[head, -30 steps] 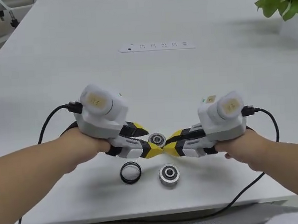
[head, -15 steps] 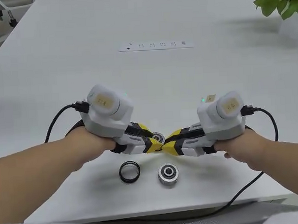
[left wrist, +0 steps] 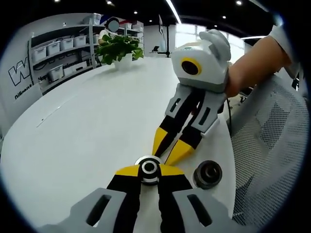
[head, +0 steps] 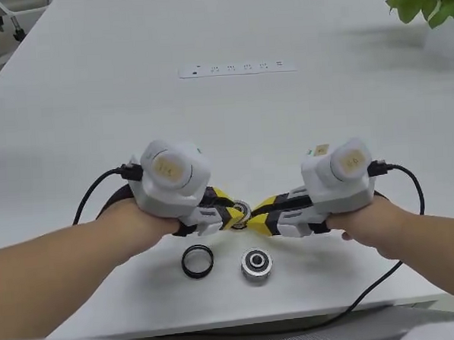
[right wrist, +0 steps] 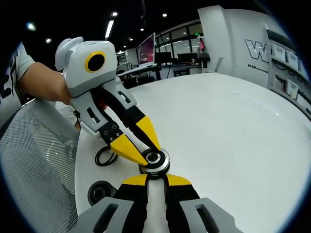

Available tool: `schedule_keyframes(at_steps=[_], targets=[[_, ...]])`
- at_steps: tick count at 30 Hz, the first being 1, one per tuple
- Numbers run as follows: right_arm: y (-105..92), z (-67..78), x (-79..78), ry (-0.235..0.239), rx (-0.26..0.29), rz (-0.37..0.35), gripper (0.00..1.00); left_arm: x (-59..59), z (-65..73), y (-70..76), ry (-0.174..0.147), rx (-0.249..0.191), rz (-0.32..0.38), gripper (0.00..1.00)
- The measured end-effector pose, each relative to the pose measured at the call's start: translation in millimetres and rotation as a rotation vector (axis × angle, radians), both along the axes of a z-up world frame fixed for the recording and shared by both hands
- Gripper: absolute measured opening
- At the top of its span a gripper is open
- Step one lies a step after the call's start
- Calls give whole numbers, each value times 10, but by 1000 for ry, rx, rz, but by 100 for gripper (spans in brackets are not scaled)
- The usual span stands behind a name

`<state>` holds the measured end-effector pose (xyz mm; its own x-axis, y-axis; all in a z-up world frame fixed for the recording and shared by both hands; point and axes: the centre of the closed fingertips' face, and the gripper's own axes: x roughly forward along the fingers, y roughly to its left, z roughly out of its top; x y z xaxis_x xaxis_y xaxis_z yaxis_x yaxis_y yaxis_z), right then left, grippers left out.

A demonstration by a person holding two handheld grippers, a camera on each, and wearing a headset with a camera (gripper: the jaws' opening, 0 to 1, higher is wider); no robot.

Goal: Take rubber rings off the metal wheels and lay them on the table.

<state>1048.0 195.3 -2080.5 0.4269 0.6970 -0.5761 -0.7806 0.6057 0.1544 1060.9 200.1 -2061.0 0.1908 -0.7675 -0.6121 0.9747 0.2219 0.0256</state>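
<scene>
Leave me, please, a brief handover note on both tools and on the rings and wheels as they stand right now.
Left tool: shut on a small silver metal wheel, held above the white table.
Right tool: meets the same wheel from the opposite side and appears shut on its edge.
On the table, below the tools near the front edge: one loose black rubber ring lying flat, beside a second metal wheel, apart from it.
Done: one ring off and laid down.
Left: the held wheel's ring looks to be on; strip it and lay it down.
</scene>
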Motion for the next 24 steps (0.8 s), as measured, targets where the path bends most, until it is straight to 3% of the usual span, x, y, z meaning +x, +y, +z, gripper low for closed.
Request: schedule_keyframes(at_steps=[5, 8, 21, 24], targets=[[1, -6, -1, -3, -14, 0, 8, 6, 0, 4, 1, -8, 12, 7], [-8, -25, -8, 5, -23, -1, 2, 4, -2, 6, 1, -7, 11, 7], [-22, -24, -1, 93, 49, -100, 0, -1, -7, 16, 1, -6, 26, 7], [-23, -20, 6, 88, 54, -101, 0, 3, -7, 16, -2, -7, 26, 7]])
